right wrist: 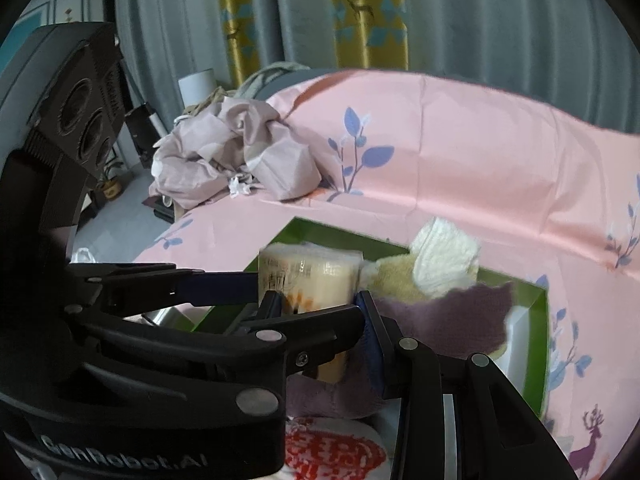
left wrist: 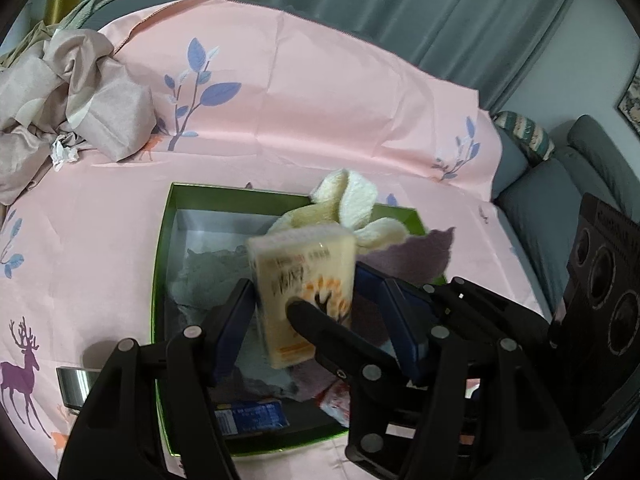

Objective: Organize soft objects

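A yellow tissue pack (left wrist: 304,276) hangs upright over an open green box (left wrist: 160,280). My left gripper (left wrist: 306,284) is shut on its wide sides, a blue pad against each. My right gripper (right wrist: 320,300) is shut on the same pack (right wrist: 312,276) across its narrower faces. One black right finger (left wrist: 320,332) crosses the pack's front. In the box lie a cream towel (left wrist: 348,204), a purple towel (left wrist: 404,260), a grey cloth (left wrist: 208,276), a blue packet (left wrist: 252,416) and a red-and-white packet (right wrist: 332,448).
The box sits on a pink sheet (left wrist: 320,100) printed with leaves and deer. Crumpled beige fabric (left wrist: 80,92) is piled at the far left. Grey sofa cushions (left wrist: 560,200) lie at the right. A shiny metal object (left wrist: 72,384) is beside the box's near left corner.
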The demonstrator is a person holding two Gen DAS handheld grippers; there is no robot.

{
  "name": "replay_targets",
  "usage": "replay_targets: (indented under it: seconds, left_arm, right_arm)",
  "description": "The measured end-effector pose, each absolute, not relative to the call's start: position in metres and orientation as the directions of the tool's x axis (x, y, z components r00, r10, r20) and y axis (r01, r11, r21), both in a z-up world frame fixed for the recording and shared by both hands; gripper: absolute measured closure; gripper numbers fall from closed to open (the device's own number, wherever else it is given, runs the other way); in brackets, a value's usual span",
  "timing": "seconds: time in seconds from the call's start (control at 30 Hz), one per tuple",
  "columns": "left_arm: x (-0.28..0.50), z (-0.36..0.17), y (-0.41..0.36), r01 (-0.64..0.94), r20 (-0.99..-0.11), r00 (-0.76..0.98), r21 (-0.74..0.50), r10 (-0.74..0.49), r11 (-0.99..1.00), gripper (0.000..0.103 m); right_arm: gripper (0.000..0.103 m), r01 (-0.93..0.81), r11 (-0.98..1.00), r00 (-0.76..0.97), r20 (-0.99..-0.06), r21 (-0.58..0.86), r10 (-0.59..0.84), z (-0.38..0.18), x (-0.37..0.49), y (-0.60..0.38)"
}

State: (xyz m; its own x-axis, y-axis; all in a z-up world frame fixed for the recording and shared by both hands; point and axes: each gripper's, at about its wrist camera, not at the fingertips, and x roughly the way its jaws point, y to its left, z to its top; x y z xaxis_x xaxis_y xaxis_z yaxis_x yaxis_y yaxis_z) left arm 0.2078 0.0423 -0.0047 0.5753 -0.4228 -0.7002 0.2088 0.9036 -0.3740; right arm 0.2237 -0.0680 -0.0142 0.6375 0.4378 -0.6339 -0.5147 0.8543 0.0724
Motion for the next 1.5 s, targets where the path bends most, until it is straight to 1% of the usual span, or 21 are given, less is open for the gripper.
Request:
replay_targets:
  seconds: [0.1, 0.23, 0.3, 0.33, 0.37, 0.43, 0.5, 0.6, 0.7, 0.73, 0.77, 0.8, 0.87, 0.93, 1.07, 1.13, 1.2, 1.3, 1.4, 1.5]
  left_arm:
    - [0.210, -0.010, 0.045, 0.194, -0.709, 0.570, -0.375, -0.415, 0.907, 0.041]
    - [0.209, -0.013, 0.047, 0.184, -0.713, 0.567, -0.378, -0.412, 0.907, 0.037]
    - [0.209, -0.015, 0.048, 0.174, -0.722, 0.562, -0.373, -0.403, 0.911, 0.029]
    - [0.208, -0.015, 0.048, 0.169, -0.726, 0.559, -0.373, -0.401, 0.912, 0.026]
    - [0.206, -0.015, 0.049, 0.167, -0.726, 0.560, -0.374, -0.400, 0.912, 0.022]
    - [0.203, -0.013, 0.050, 0.163, -0.727, 0.567, -0.363, -0.388, 0.917, 0.020]
    - [0.200, -0.012, 0.051, 0.162, -0.730, 0.568, -0.354, -0.380, 0.921, 0.014]
    - [0.194, -0.008, 0.050, 0.168, -0.733, 0.567, -0.343, -0.375, 0.924, 0.013]
    - [0.188, -0.004, 0.048, 0.165, -0.742, 0.580, -0.297, -0.336, 0.941, 0.012]
    - [0.186, -0.002, 0.048, 0.167, -0.742, 0.585, -0.285, -0.327, 0.944, 0.010]
    - [0.183, 0.000, 0.049, 0.165, -0.741, 0.591, -0.276, -0.319, 0.947, 0.002]
    - [0.180, 0.002, 0.050, 0.160, -0.739, 0.600, -0.265, -0.307, 0.951, 0.001]
    - [0.175, 0.006, 0.052, 0.157, -0.736, 0.611, -0.251, -0.293, 0.955, 0.001]
    - [0.169, 0.007, 0.053, 0.152, -0.739, 0.610, -0.243, -0.284, 0.958, 0.001]
    - [0.159, 0.008, 0.051, 0.148, -0.754, 0.604, -0.212, -0.258, 0.966, 0.001]
    - [0.154, 0.008, 0.050, 0.145, -0.763, 0.595, -0.207, -0.252, 0.968, 0.001]
    - [0.149, 0.008, 0.050, 0.138, -0.771, 0.586, -0.208, -0.249, 0.969, 0.001]
    - [0.142, 0.009, 0.050, 0.130, -0.784, 0.575, -0.194, -0.234, 0.972, 0.001]
    - [0.136, 0.012, 0.047, 0.124, -0.801, 0.568, -0.145, -0.190, 0.982, 0.001]
    - [0.130, 0.017, 0.049, 0.111, -0.805, 0.566, -0.140, -0.178, 0.984, 0.001]
  right_arm:
    - [0.063, -0.508, 0.858, 0.631, -0.644, 0.077, 0.432, -0.019, 0.226, -0.067]
    - [0.063, -0.508, 0.858, 0.627, -0.647, 0.084, 0.434, -0.021, 0.225, -0.067]
    - [0.062, -0.504, 0.861, 0.631, -0.650, 0.069, 0.423, -0.021, 0.224, -0.067]
    - [0.059, -0.500, 0.864, 0.634, -0.655, 0.058, 0.411, -0.022, 0.223, -0.066]
    - [0.058, -0.494, 0.868, 0.638, -0.658, 0.048, 0.399, -0.022, 0.223, -0.067]
    - [0.058, -0.487, 0.873, 0.648, -0.659, 0.025, 0.380, -0.022, 0.220, -0.068]
    - [0.058, -0.484, 0.875, 0.654, -0.658, 0.015, 0.373, -0.021, 0.217, -0.071]
    - [0.054, -0.477, 0.879, 0.667, -0.654, -0.005, 0.358, -0.018, 0.210, -0.074]
    - [0.053, -0.463, 0.885, 0.683, -0.652, -0.037, 0.330, -0.016, 0.202, -0.078]
    - [0.053, -0.457, 0.889, 0.685, -0.653, -0.040, 0.322, -0.016, 0.200, -0.080]
    - [0.052, -0.450, 0.892, 0.686, -0.654, -0.040, 0.317, -0.015, 0.198, -0.082]
    - [0.052, -0.442, 0.896, 0.688, -0.655, -0.038, 0.312, -0.015, 0.196, -0.086]
    - [0.051, -0.421, 0.906, 0.696, -0.655, -0.038, 0.296, -0.013, 0.192, -0.094]
    - [0.046, -0.396, 0.918, 0.707, -0.650, -0.037, 0.279, -0.010, 0.187, -0.103]
    - [0.040, -0.350, 0.937, 0.721, -0.641, -0.012, 0.262, -0.003, 0.178, -0.119]
    - [0.031, -0.326, 0.945, 0.726, -0.639, 0.003, 0.253, 0.000, 0.173, -0.127]
    - [0.028, -0.311, 0.950, 0.723, -0.641, 0.030, 0.257, 0.003, 0.169, -0.134]
    - [0.027, -0.291, 0.955, 0.715, -0.649, 0.062, 0.260, 0.006, 0.164, -0.141]
    - [0.027, -0.280, 0.957, 0.708, -0.657, 0.077, 0.260, 0.009, 0.158, -0.146]
    - [0.026, -0.267, 0.960, 0.701, -0.668, 0.079, 0.250, 0.012, 0.154, -0.148]
